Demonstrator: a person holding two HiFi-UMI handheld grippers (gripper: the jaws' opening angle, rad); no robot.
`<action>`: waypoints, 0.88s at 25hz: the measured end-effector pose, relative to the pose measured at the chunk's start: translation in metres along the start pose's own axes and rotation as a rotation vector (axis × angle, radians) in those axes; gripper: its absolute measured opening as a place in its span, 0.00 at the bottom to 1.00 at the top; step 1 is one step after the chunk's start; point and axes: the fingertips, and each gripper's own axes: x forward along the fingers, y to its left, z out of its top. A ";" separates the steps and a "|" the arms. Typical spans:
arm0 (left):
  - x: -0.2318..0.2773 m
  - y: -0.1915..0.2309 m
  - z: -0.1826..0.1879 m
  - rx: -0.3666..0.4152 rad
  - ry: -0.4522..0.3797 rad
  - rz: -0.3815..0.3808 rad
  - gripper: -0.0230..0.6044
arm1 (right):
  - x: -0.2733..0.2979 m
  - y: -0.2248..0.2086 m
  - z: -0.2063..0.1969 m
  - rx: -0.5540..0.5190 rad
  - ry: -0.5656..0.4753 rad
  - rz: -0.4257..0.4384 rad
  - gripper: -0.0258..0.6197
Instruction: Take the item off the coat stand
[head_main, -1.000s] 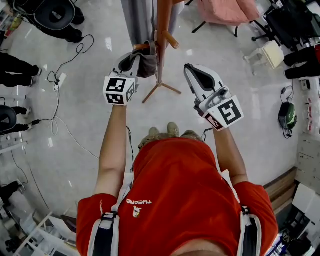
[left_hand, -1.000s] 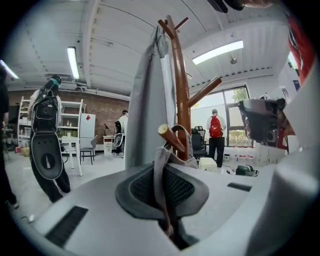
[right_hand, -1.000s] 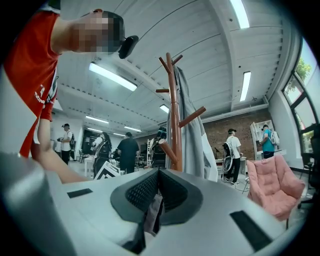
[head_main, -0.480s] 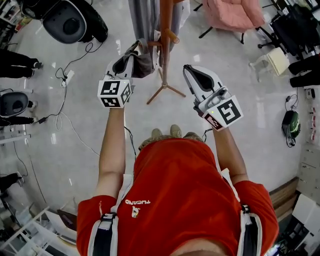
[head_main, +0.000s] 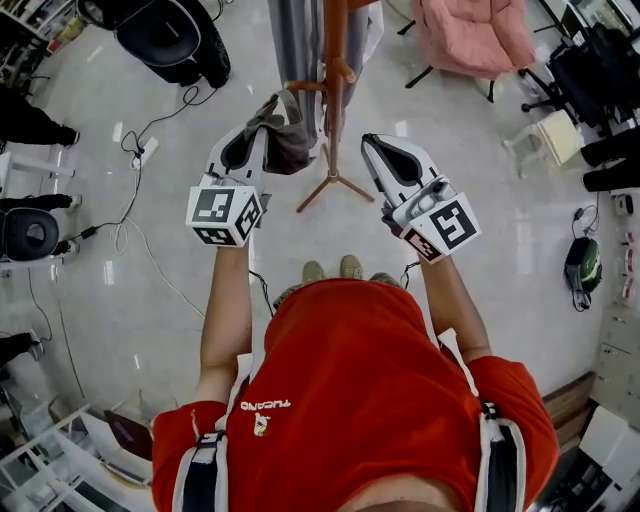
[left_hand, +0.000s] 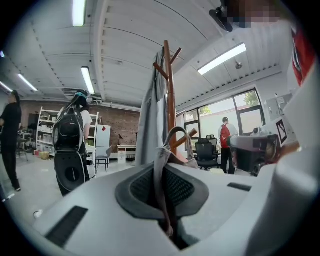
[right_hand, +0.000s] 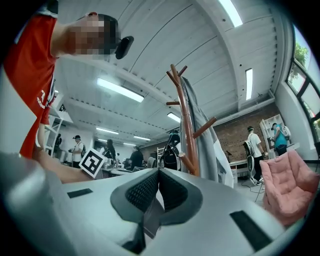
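A wooden coat stand (head_main: 335, 95) rises just ahead of me, with a long grey coat (head_main: 297, 35) on its far side. A dark grey-brown cloth bag (head_main: 288, 142) hangs by the stand's left peg. My left gripper (head_main: 263, 110) is shut on the bag's strap (left_hand: 161, 190), whose loop (left_hand: 175, 134) curves up in front of a peg. I cannot tell whether the loop is still on that peg. My right gripper (head_main: 369, 141) is held to the right of the pole, shut with nothing in it (right_hand: 159, 171). The coat stand (right_hand: 186, 125) is close ahead in the right gripper view.
The stand's legs (head_main: 335, 187) spread on the glossy floor ahead of my feet. A pink padded chair (head_main: 470, 30) is at the far right, a black seat (head_main: 160, 30) at the far left. Cables (head_main: 130, 190) trail on the left floor. People stand around the room.
My left gripper has drawn back and a little to the left with the bag, which now hangs slightly farther from the pole. The right gripper has stayed beside the stand.
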 end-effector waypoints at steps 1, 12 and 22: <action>-0.006 -0.006 0.004 -0.005 -0.004 -0.002 0.07 | -0.002 0.002 0.001 0.003 -0.004 0.003 0.08; -0.040 -0.036 0.035 -0.050 -0.052 -0.047 0.07 | -0.008 0.010 -0.002 0.009 -0.005 0.019 0.08; -0.040 -0.039 0.038 -0.059 -0.063 -0.053 0.07 | -0.014 0.008 0.001 -0.028 -0.001 0.009 0.08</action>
